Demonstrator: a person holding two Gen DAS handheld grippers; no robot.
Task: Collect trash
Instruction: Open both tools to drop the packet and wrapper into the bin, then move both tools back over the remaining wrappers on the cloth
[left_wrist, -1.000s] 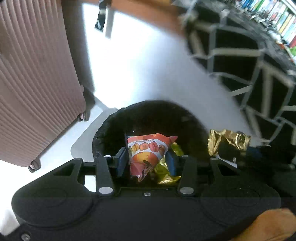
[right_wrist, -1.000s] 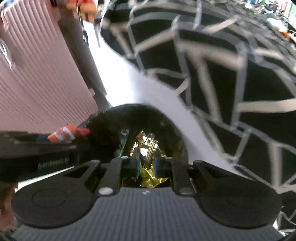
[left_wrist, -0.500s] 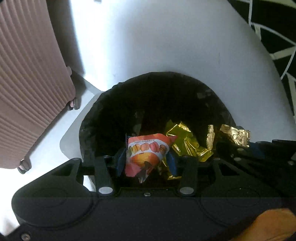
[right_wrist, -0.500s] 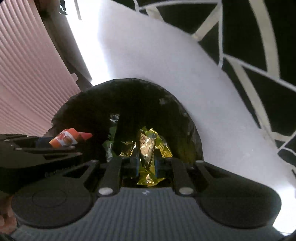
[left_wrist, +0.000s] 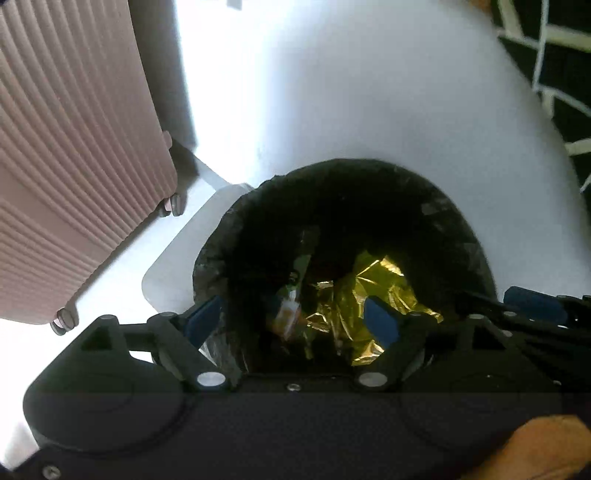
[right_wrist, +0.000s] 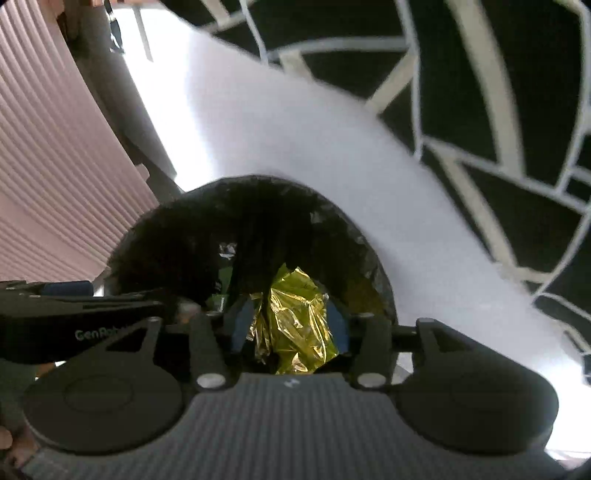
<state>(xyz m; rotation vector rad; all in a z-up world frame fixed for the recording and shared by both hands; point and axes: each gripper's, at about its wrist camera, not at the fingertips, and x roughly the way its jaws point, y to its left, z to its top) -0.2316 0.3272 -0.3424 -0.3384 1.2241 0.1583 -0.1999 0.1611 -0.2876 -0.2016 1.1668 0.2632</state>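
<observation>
A round bin lined with a black bag (left_wrist: 343, 206) (right_wrist: 258, 206) stands on the pale floor right below both grippers. Crumpled gold foil wrappers (left_wrist: 373, 295) (right_wrist: 295, 328) lie inside it. Beside them, blurred, is the orange snack packet (left_wrist: 288, 317). My left gripper (left_wrist: 291, 317) hangs open over the bin's mouth, its blue pads (left_wrist: 203, 317) wide apart and empty. My right gripper (right_wrist: 291, 325) is open too, over the gold foil, with nothing between its fingers. The left gripper's body (right_wrist: 74, 317) shows at the left of the right wrist view.
A pink ribbed suitcase (left_wrist: 74, 166) (right_wrist: 55, 177) on wheels stands left of the bin. A black rug with pale lines (right_wrist: 498, 110) (left_wrist: 554, 55) lies to the right. A pale flat plate (left_wrist: 184, 254) lies under the bin's left side.
Both grippers have opened over the bin. The orange snack packet left the left gripper and the gold wrapper left the right gripper; both now lie in the bin.
</observation>
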